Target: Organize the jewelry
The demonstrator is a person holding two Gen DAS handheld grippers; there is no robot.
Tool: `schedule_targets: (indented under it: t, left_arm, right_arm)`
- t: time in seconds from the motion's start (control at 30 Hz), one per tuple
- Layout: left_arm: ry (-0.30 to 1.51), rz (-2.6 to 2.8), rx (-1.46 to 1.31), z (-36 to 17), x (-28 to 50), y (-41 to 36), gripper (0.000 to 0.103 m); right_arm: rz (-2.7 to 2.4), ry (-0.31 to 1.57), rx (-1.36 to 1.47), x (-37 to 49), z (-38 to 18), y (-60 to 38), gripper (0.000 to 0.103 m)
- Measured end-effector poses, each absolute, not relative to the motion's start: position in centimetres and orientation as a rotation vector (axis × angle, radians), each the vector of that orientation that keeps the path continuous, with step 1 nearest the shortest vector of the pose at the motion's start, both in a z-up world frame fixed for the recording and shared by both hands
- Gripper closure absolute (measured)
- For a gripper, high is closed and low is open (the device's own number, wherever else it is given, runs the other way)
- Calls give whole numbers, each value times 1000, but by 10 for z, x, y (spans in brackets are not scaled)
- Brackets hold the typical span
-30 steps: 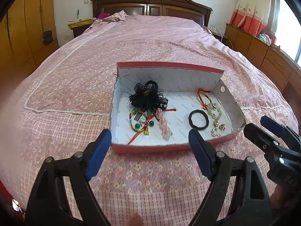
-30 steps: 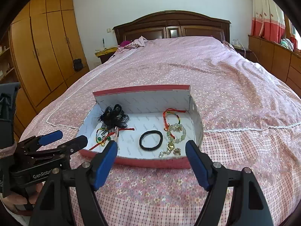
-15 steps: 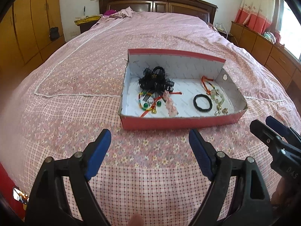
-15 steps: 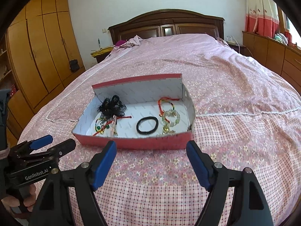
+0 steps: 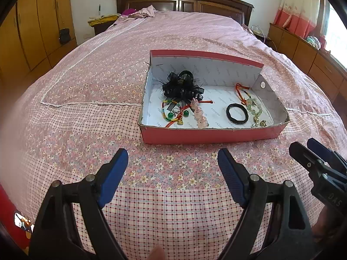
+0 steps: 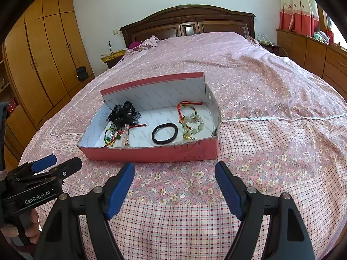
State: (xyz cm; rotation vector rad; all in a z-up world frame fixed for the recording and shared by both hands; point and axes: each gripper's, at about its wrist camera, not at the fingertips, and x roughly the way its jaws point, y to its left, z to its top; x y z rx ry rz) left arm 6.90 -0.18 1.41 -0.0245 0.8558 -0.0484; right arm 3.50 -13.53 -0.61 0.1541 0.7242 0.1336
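Note:
A red cardboard box (image 5: pixel 206 134) (image 6: pixel 151 151) with a white inside lies open on the bed. In it are a black mesh hair bow (image 5: pixel 180 86) (image 6: pixel 123 114), a coloured cord bracelet with green beads (image 5: pixel 173 113), a pink bead clip (image 5: pixel 199 114), a black hair tie (image 5: pixel 228 112) (image 6: pixel 153 134) and a jade bead bracelet on red cord (image 5: pixel 253 106) (image 6: pixel 195 121). My left gripper (image 5: pixel 171 153) hovers open over the bedspread just short of the box's front wall, left of the right gripper (image 6: pixel 173 165), which is also open. Nothing is between either pair of jaws.
The box rests on a pink floral and checked bedspread (image 5: pixel 86 112). A dark wooden headboard (image 6: pixel 188 23) and crumpled clothes (image 5: pixel 141 13) are at the far end. Orange wardrobes (image 6: pixel 39 69) line the left side, low cabinets (image 5: pixel 303 52) the right.
Both grippers have drawn back from the box and sunk slightly, so the box now sits higher and farther off in both views. The jaws stay as wide as before.

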Motion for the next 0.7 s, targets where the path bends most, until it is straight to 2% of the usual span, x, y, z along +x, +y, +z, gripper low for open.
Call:
schedule_targets:
  t: [0.7]
  left_arm:
    - [858,-47,-28,12,68,0,25]
  right_arm:
    - [134,724,156,34,-6,-135,24]
